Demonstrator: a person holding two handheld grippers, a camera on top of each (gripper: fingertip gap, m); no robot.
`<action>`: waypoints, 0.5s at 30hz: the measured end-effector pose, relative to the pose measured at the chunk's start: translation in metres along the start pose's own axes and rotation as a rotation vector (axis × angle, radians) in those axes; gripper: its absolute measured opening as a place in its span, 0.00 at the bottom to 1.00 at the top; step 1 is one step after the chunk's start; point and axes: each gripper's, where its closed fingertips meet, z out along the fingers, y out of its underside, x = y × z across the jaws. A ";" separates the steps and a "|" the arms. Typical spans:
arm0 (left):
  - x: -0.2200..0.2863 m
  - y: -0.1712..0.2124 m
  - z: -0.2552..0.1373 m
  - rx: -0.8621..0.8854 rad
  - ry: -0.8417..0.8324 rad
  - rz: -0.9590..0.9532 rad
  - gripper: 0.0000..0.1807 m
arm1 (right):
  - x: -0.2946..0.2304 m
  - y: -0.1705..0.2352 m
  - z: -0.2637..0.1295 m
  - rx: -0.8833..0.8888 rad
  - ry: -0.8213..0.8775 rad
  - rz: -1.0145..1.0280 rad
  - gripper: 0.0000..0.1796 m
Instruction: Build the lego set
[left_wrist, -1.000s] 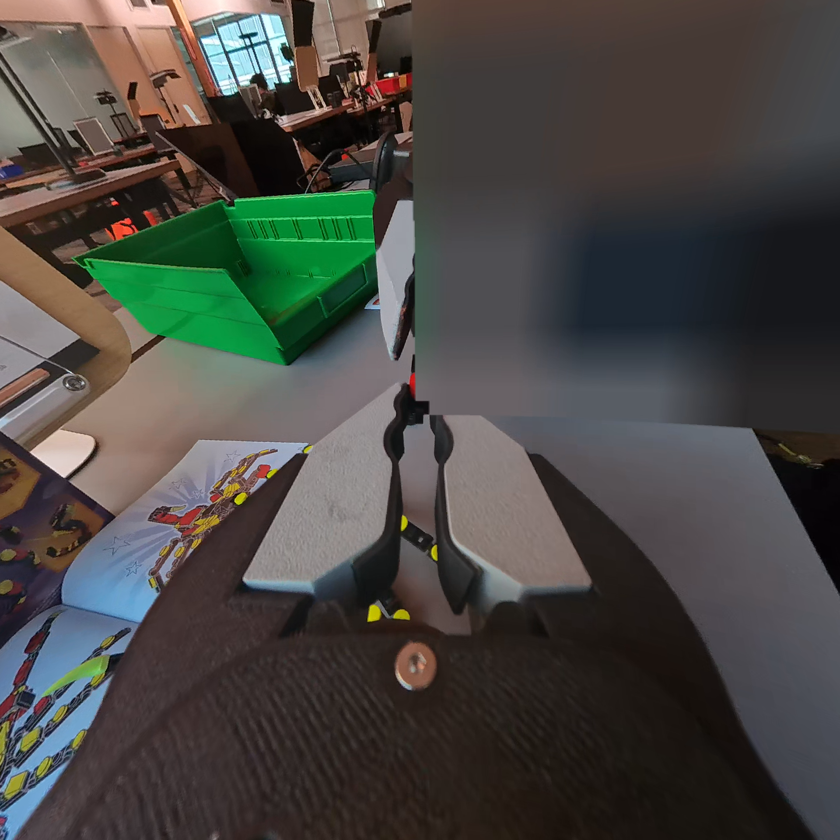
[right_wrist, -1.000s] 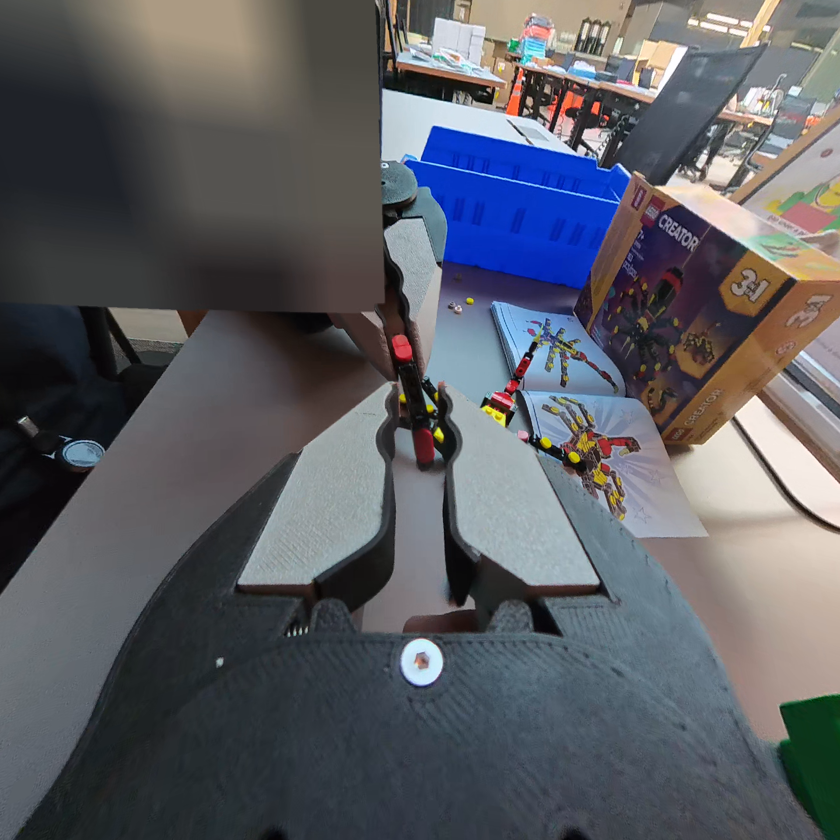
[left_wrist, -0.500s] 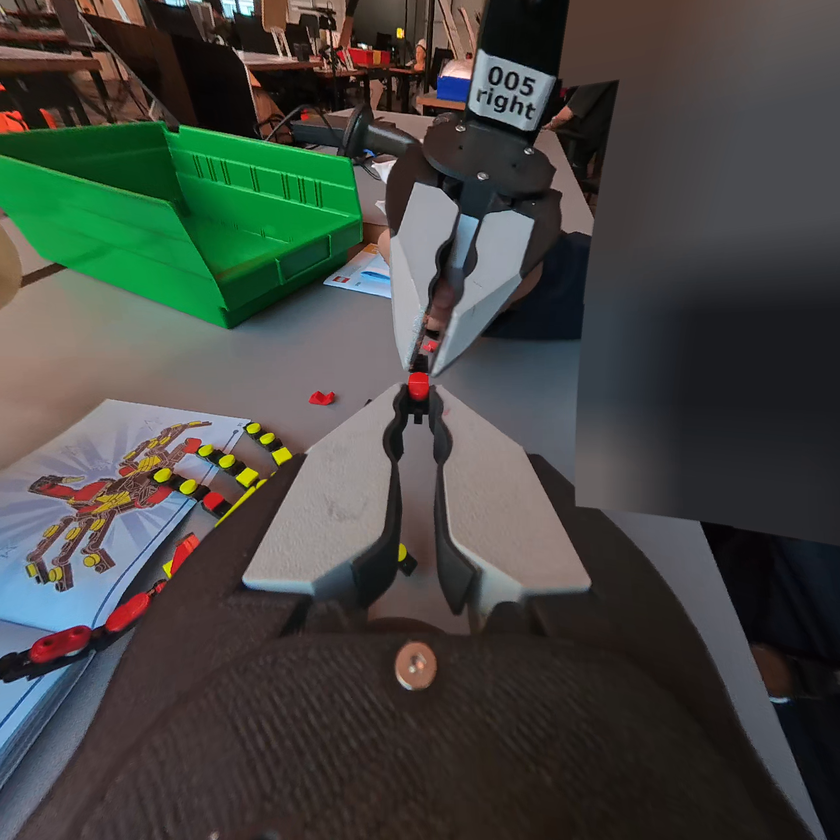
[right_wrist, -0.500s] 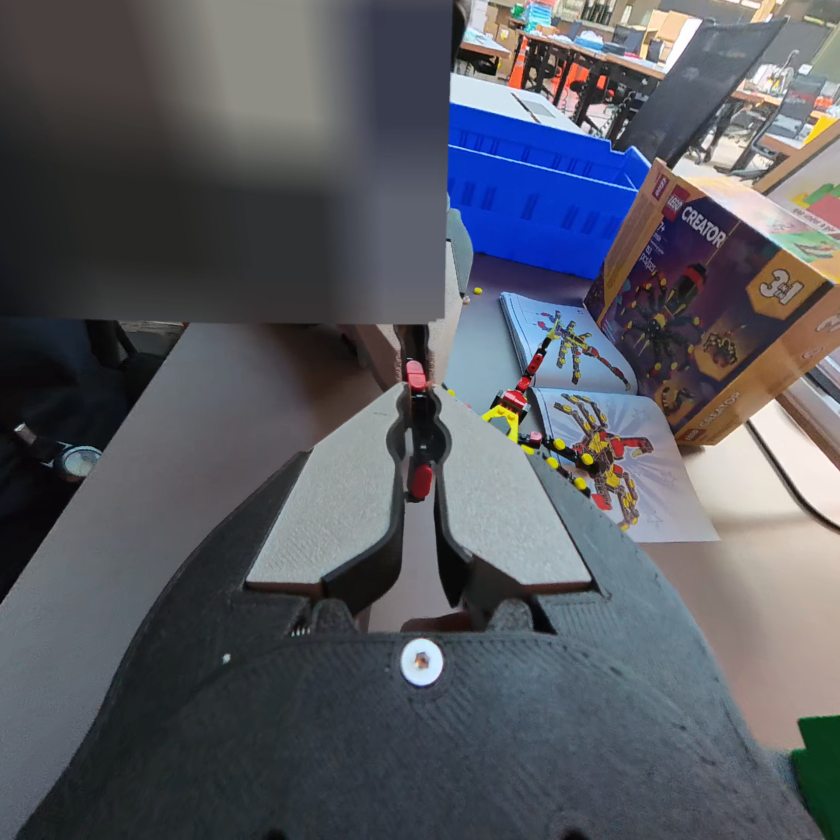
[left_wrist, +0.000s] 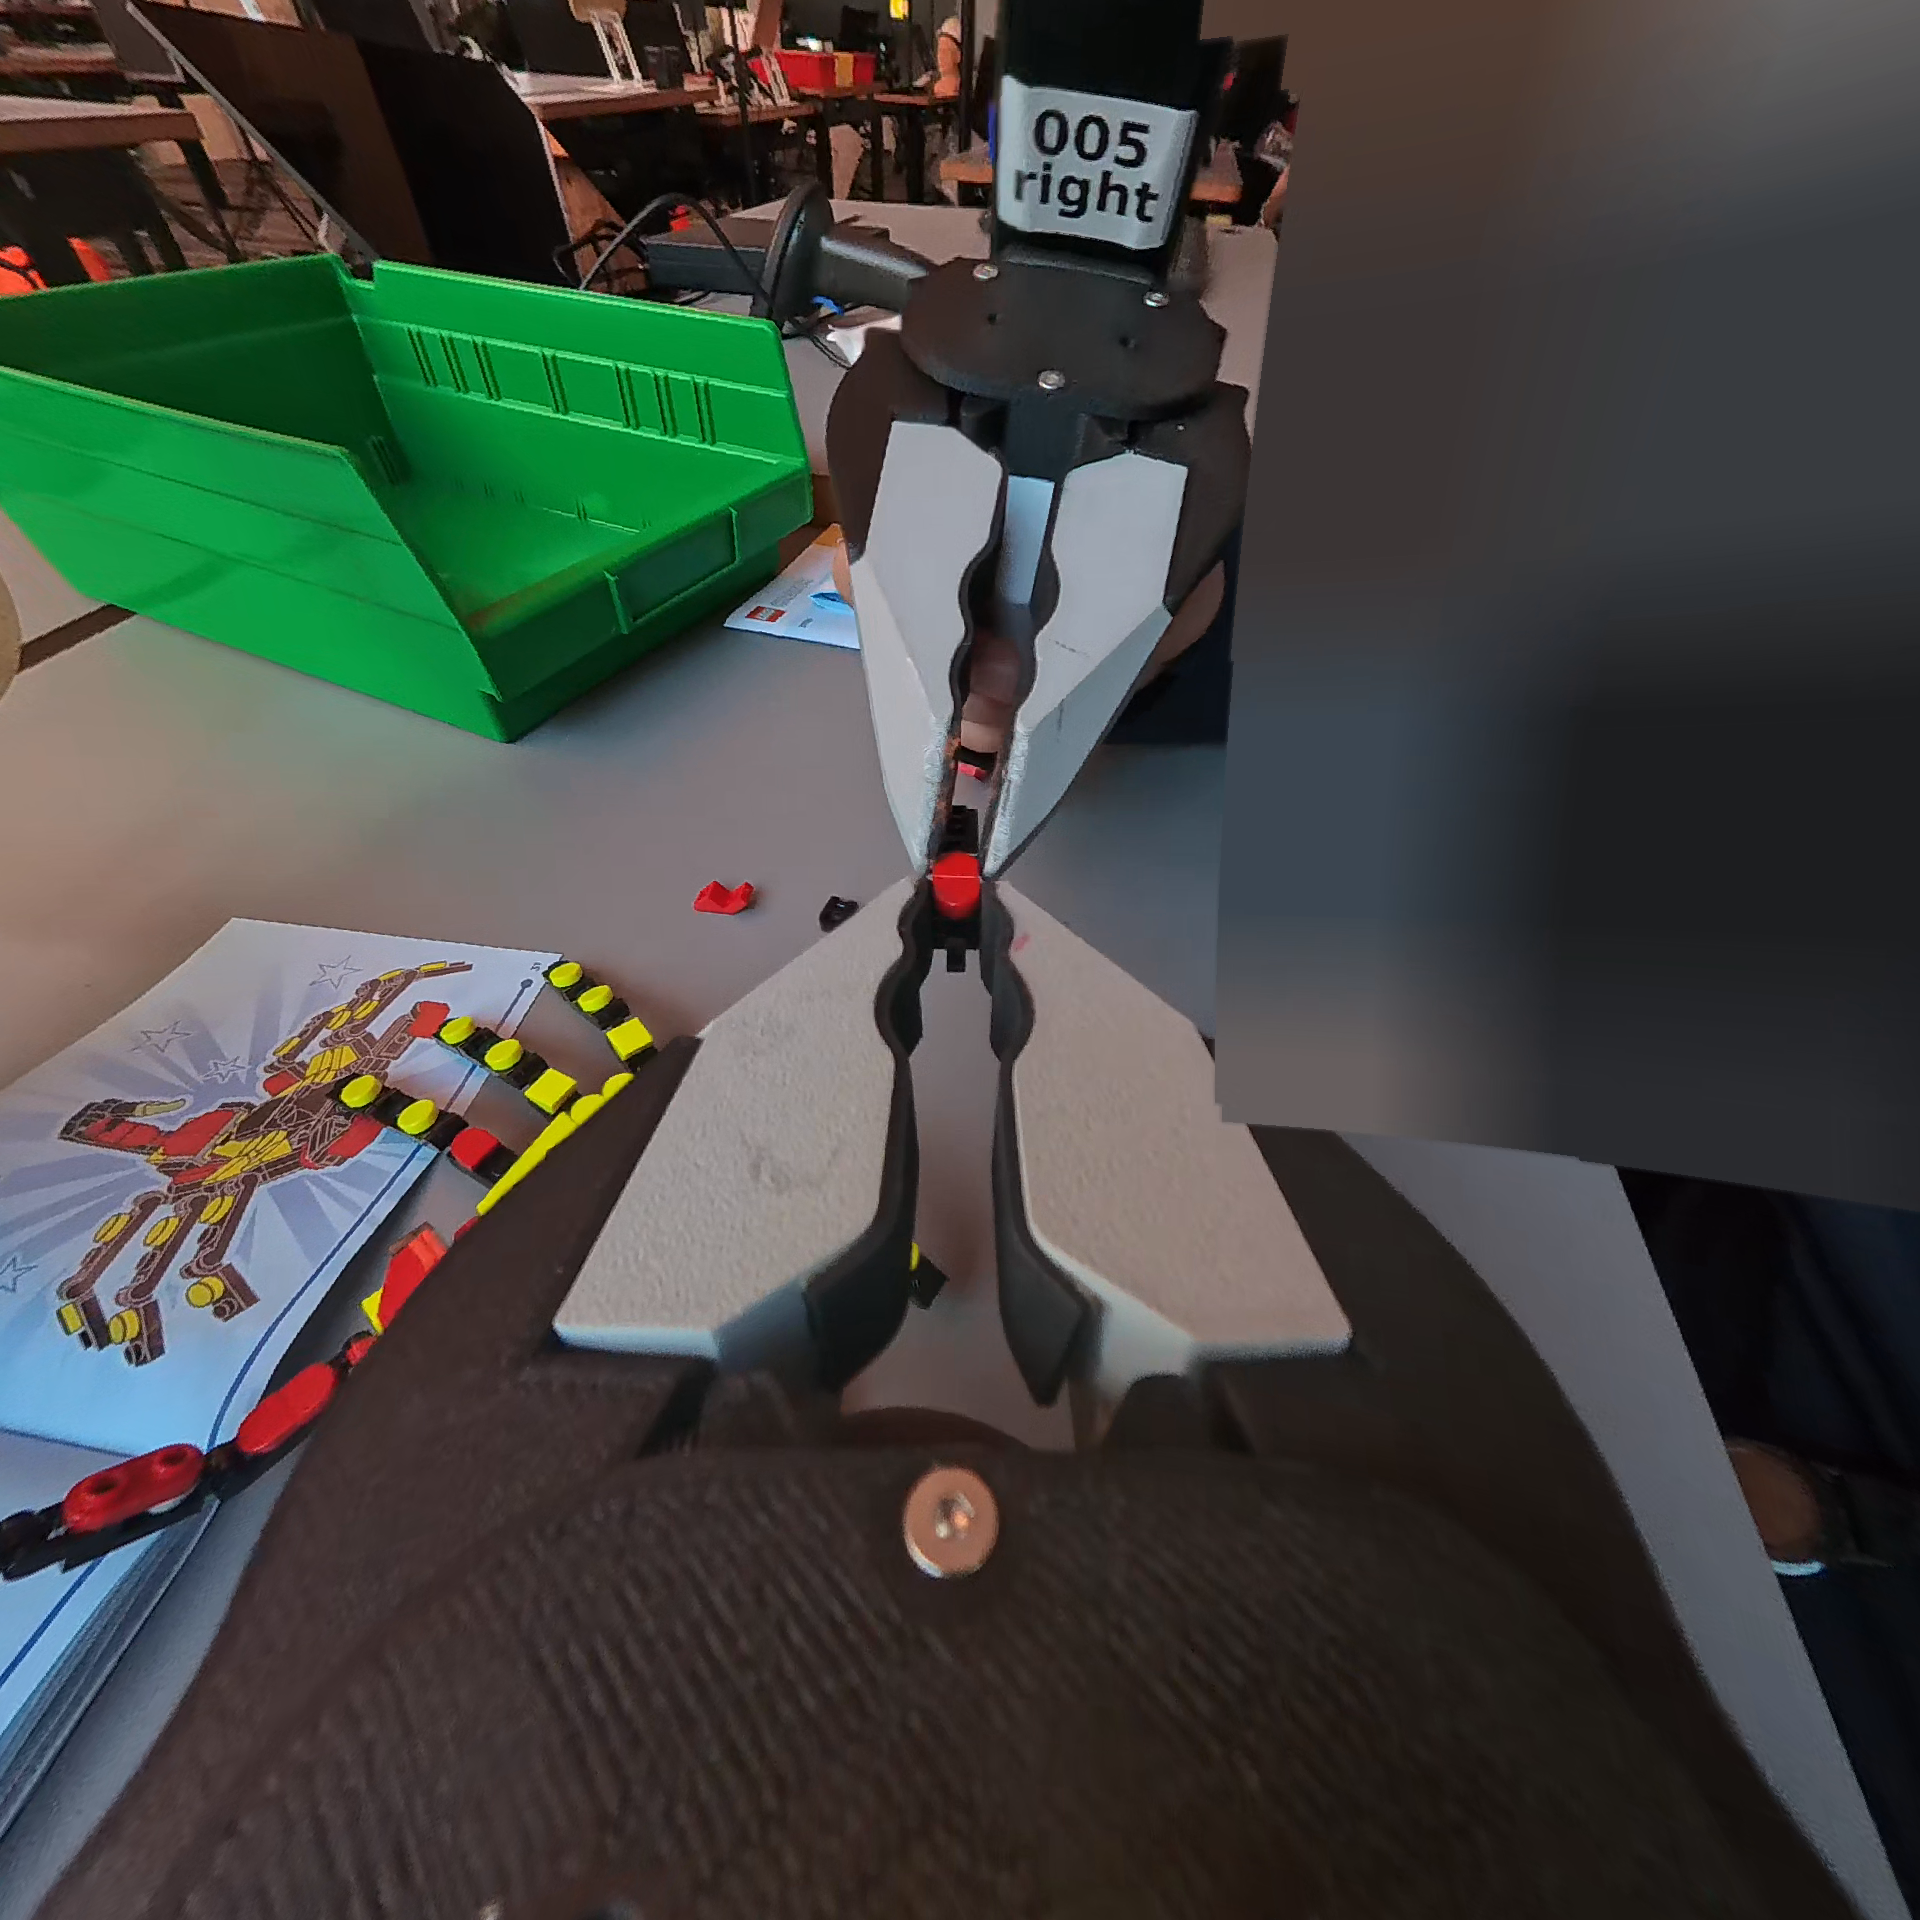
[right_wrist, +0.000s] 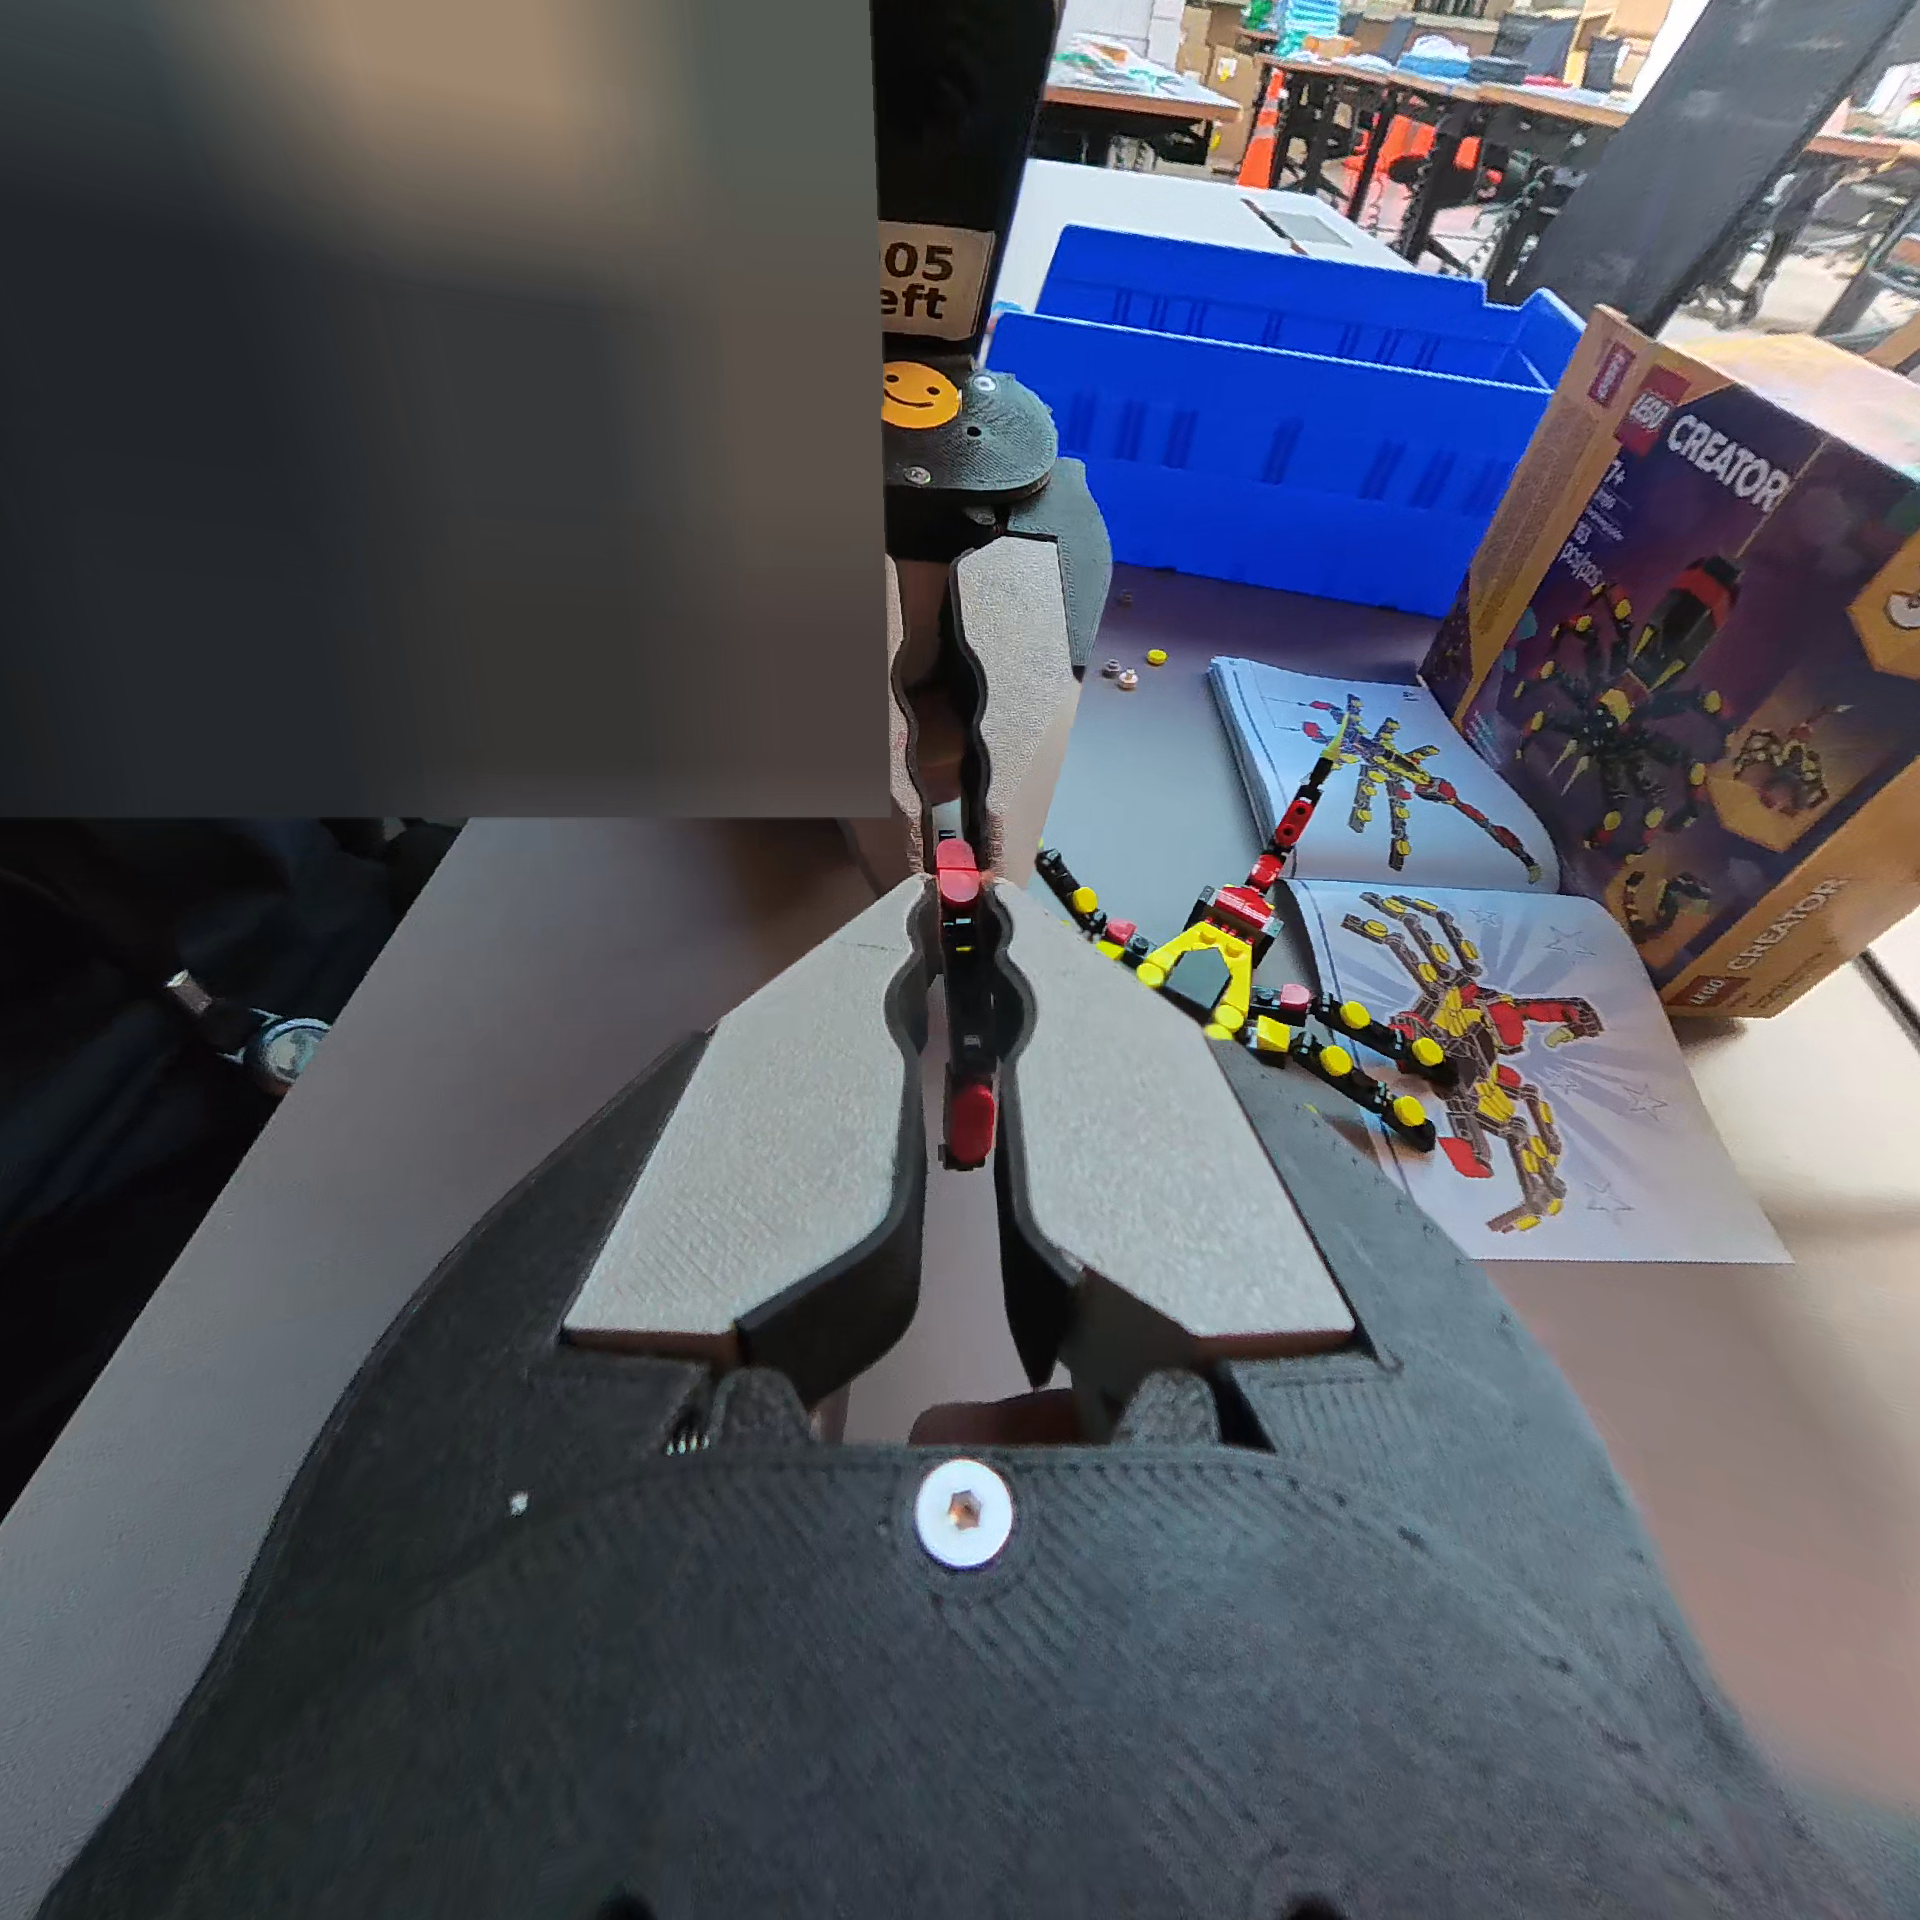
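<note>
**Two tongs meeting tip to tip on one leg segment**

Grey tabletop (left_wrist: 312, 790) is lying under us, in a workshop of benches. We are holding our left gripper (left_wrist: 953, 904) and right gripper (left_wrist: 961, 831) nose to nose above it. The right one is pinched nearly closed on a slim black-and-red leg segment (right_wrist: 964, 1029), whose long axis is running straight along those fingers. Its red end (left_wrist: 954, 891) is sitting just at the left tips, which are narrowed around it; whether they are truly clamping it we cannot tell. We judge the next push must go along that axis.

Only the right wrist view is showing the segment's full length, the part-built spider (right_wrist: 1221, 935) ahead to its right, the set box (right_wrist: 1704, 665) and blue bin (right_wrist: 1278, 457). Only the left view is showing a green bin (left_wrist: 436, 488) and loose red piece (left_wrist: 724, 896).
</note>
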 end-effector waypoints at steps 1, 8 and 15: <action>0.001 0.000 0.000 -0.005 0.002 0.006 0.02 | -0.001 0.000 0.000 0.003 -0.014 0.009 0.02; 0.006 0.001 0.002 -0.009 0.029 0.018 0.02 | -0.006 0.000 -0.001 0.016 -0.055 0.023 0.02; 0.008 -0.002 0.001 0.015 0.049 0.011 0.03 | -0.007 -0.003 -0.003 -0.005 -0.012 -0.073 0.02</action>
